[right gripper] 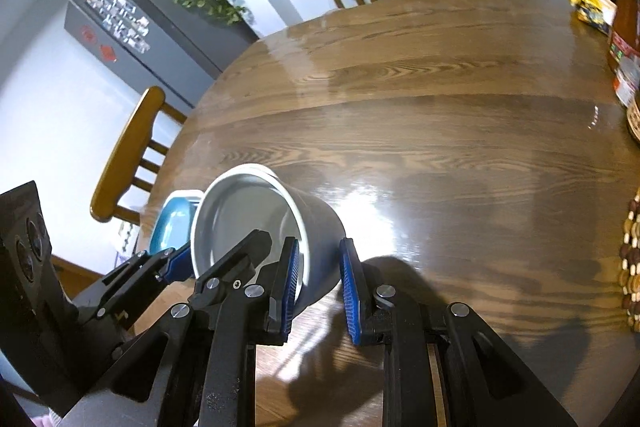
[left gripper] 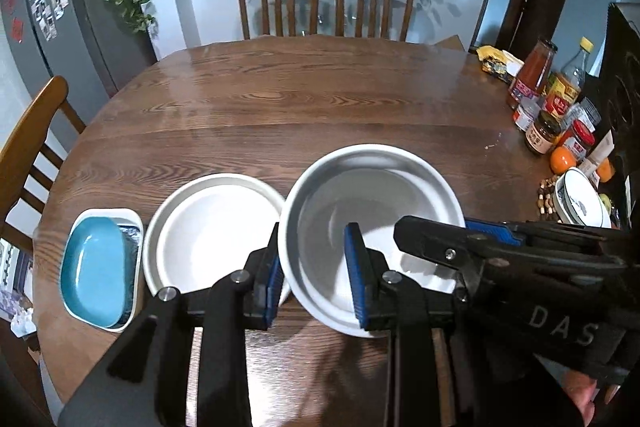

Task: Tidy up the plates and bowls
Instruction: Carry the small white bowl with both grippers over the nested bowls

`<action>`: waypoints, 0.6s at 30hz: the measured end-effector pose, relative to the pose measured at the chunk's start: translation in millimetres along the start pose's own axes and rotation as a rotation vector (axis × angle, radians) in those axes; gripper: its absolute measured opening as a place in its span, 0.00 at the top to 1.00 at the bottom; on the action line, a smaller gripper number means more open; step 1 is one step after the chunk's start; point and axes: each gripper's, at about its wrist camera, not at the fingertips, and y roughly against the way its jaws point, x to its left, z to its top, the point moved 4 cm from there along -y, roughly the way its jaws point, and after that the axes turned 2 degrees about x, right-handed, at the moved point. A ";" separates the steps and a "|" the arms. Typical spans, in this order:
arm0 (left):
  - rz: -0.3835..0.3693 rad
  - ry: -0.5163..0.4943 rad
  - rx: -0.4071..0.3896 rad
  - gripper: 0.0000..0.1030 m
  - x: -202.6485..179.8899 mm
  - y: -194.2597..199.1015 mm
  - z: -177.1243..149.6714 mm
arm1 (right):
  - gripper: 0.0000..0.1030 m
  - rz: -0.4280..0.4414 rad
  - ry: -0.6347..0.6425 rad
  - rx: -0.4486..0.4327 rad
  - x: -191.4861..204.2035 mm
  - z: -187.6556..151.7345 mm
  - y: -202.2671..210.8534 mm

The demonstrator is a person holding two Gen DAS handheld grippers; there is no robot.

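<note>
A deep white bowl is tilted and raised above the wooden table. My left gripper straddles its near-left rim, one blue pad outside and one inside, with a gap showing. My right gripper straddles the bowl's right wall the same way and also shows in the left wrist view. A second white bowl sits on the table just left of it. A blue oval dish lies in a white rectangular tray further left.
Bottles, jars and oranges crowd the table's right edge, with a blue-patterned bowl and a beaded trivet. Wooden chairs stand behind the table and one chair at the left. A fridge is at the far left.
</note>
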 end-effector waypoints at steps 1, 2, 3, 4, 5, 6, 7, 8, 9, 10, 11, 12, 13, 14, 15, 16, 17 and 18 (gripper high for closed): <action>0.001 0.008 0.000 0.76 7.3 1.8 0.3 | 0.78 0.001 0.005 0.001 4.7 1.0 -1.7; 0.002 0.013 0.000 0.75 10.6 2.5 0.6 | 0.78 0.003 0.012 0.001 10.4 2.1 -4.1; 0.003 0.020 -0.001 0.75 15.5 3.6 0.6 | 0.78 0.006 0.017 0.001 14.9 2.6 -6.2; 0.005 0.025 -0.002 0.75 20.9 4.6 0.7 | 0.78 0.009 0.020 0.003 19.5 3.8 -8.5; 0.007 0.032 -0.001 0.75 26.4 5.2 0.8 | 0.78 0.012 0.025 0.004 23.8 4.7 -10.5; 0.007 0.037 0.000 0.76 30.0 5.6 0.9 | 0.78 0.014 0.030 0.005 29.1 5.5 -13.2; 0.007 0.044 0.002 0.75 36.3 6.1 1.0 | 0.78 0.017 0.034 0.007 33.1 6.5 -15.8; 0.007 0.048 0.004 0.75 40.5 6.4 0.9 | 0.78 0.020 0.039 0.009 38.1 7.5 -19.0; 0.007 0.054 0.006 0.75 45.3 6.6 1.0 | 0.78 0.022 0.042 0.010 41.5 7.6 -20.9; 0.009 0.058 0.006 0.75 50.3 7.0 1.1 | 0.78 0.025 0.048 0.012 46.8 8.6 -24.7; 0.015 0.061 0.005 0.75 55.8 7.6 1.0 | 0.78 0.028 0.052 0.013 50.1 9.3 -26.7; 0.018 0.064 0.006 0.75 59.6 7.5 1.1 | 0.78 0.031 0.055 0.015 53.7 9.6 -29.2; 0.019 0.067 0.007 0.75 63.4 7.6 0.8 | 0.78 0.034 0.058 0.018 58.0 10.3 -32.4; 0.020 0.070 0.011 0.75 67.8 7.3 1.1 | 0.78 0.035 0.061 0.020 60.6 10.6 -34.5; 0.021 0.073 0.013 0.75 71.0 6.7 1.6 | 0.78 0.037 0.064 0.022 63.7 11.3 -37.4; 0.023 0.075 0.015 0.76 74.4 6.2 1.9 | 0.78 0.038 0.066 0.025 66.8 12.1 -39.9; 0.026 0.075 0.016 0.76 76.9 5.7 2.4 | 0.78 0.039 0.067 0.027 68.4 13.0 -41.4; 0.027 0.075 0.017 0.76 78.7 5.3 2.8 | 0.78 0.040 0.068 0.029 69.9 13.8 -42.7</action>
